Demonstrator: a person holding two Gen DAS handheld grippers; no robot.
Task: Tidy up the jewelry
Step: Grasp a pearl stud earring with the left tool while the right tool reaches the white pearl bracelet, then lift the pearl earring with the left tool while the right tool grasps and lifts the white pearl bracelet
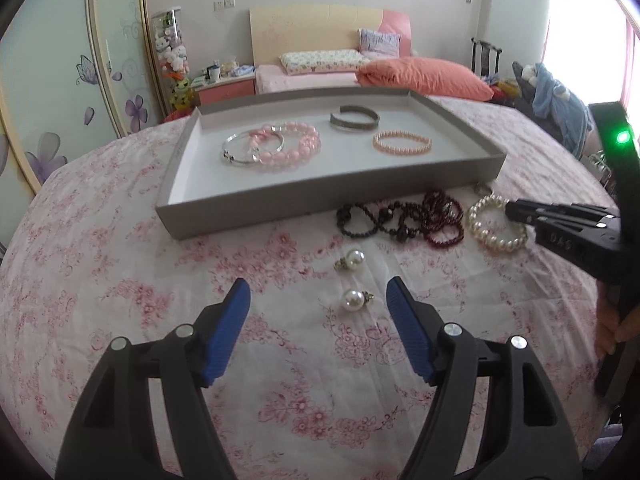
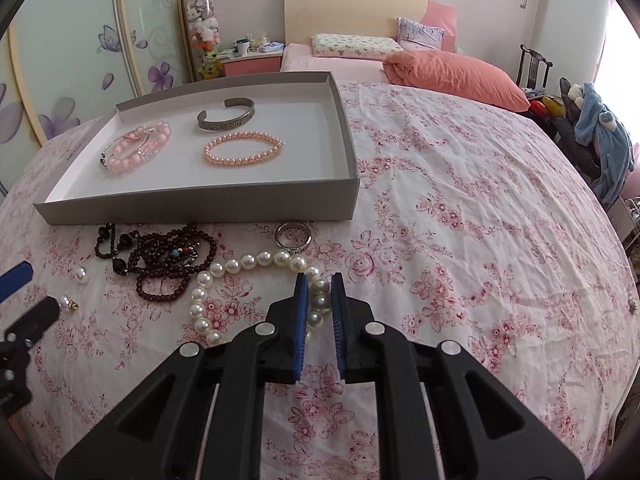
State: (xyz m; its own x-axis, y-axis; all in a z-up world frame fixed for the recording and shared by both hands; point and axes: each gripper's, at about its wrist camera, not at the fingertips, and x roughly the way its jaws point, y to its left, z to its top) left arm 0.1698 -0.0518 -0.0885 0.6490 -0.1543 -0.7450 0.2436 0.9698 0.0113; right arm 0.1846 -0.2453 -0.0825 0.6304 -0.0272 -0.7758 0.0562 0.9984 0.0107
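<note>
A grey tray (image 1: pixel 320 196) on the floral bedspread holds a silver bangle (image 1: pixel 240 148), a pink bead bracelet (image 1: pixel 296 148), a metal cuff (image 1: pixel 354 120) and a pink pearl bracelet (image 1: pixel 402 143). In front of it lie dark bead bracelets (image 1: pixel 400 220), a white pearl bracelet (image 2: pixel 224 270) and a silver ring (image 2: pixel 293 236). My right gripper (image 2: pixel 319 279) is shut on the right side of the white pearl bracelet, which still rests on the cloth. My left gripper (image 1: pixel 318 292) stands open low over the bed. One pearl earring (image 1: pixel 354 300) lies between its fingertips and a second (image 1: pixel 352 260) just beyond.
The tray (image 2: pixel 200 204) has bare floor on its right side and near edge. An orange pillow (image 2: pixel 456 74) and a headboard lie far behind. A chair heaped with clothes (image 2: pixel 600 132) stands off the bed's right edge. A hand (image 1: pixel 612 320) grips the right tool's handle.
</note>
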